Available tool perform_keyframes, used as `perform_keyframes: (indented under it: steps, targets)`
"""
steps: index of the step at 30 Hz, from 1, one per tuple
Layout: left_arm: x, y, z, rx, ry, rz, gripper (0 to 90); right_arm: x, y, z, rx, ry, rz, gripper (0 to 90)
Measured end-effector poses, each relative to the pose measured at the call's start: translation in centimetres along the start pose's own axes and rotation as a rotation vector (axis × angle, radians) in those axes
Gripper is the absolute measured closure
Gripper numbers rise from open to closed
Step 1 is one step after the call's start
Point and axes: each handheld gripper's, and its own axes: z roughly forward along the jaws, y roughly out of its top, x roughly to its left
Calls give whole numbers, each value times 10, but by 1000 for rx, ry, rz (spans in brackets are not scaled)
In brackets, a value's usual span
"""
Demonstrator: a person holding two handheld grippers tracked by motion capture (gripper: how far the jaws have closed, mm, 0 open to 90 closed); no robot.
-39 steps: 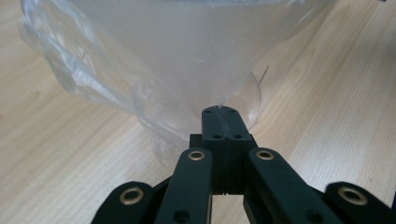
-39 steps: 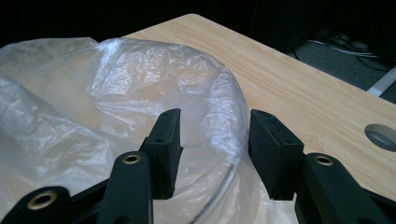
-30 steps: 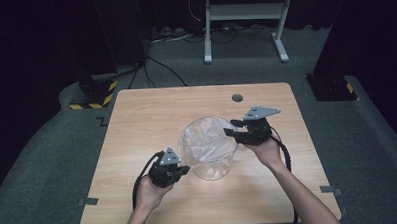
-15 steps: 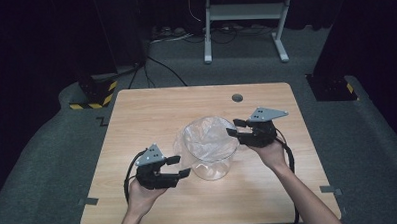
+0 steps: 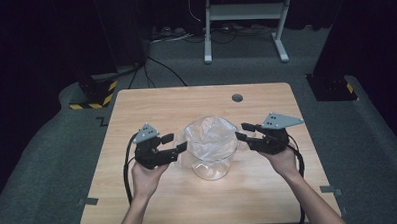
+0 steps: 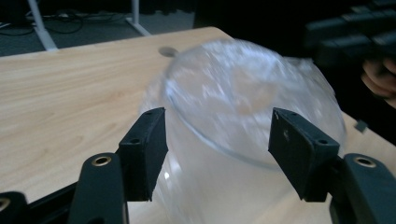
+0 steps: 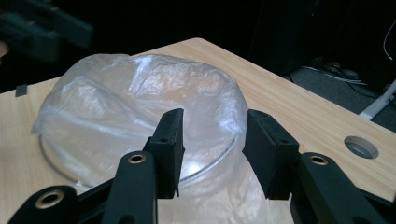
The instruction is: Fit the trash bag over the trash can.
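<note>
A pale wooden table (image 5: 151, 108) stands on grey carpet (image 5: 48, 162) in a dark room; a round grommet hole (image 5: 237, 97) sits near its far edge, and a white metal stand (image 5: 243, 20) rises behind it. At the table's middle stands a clear glass bowl (image 5: 212, 166) lined with a thin plastic bag (image 5: 210, 139) (draped over the rim). The left gripper (image 5: 179, 143) hovers just beside the bowl's left side; its jaws have just been opening and stand wide, nothing gripped. The right gripper (image 5: 241, 131) is at the bowl's right rim; its jaws have just been closing, half apart, with the bag's edge near them but not pinched.
</note>
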Motion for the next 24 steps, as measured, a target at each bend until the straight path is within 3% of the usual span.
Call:
perform_keyframes:
  steps: [3,7,10,13,21,24]
  targets:
    - [2,11,14,-7,24,-18,365,2,-3,-7,-3,8,-3,587]
    - [5,20,31,-5,44,-12,364,4,-10,-15,1,25,-11,595]
    - [7,22,41,-17,58,-22,380,6,-16,-20,6,40,-20,597]
    - [9,23,51,2,56,-32,388,8,-23,-23,12,53,-36,599]
    - [11,19,66,52,62,-44,396,17,-34,-17,39,89,-77,614]
    - [10,19,67,56,56,-42,400,21,-38,-10,71,86,-115,691]
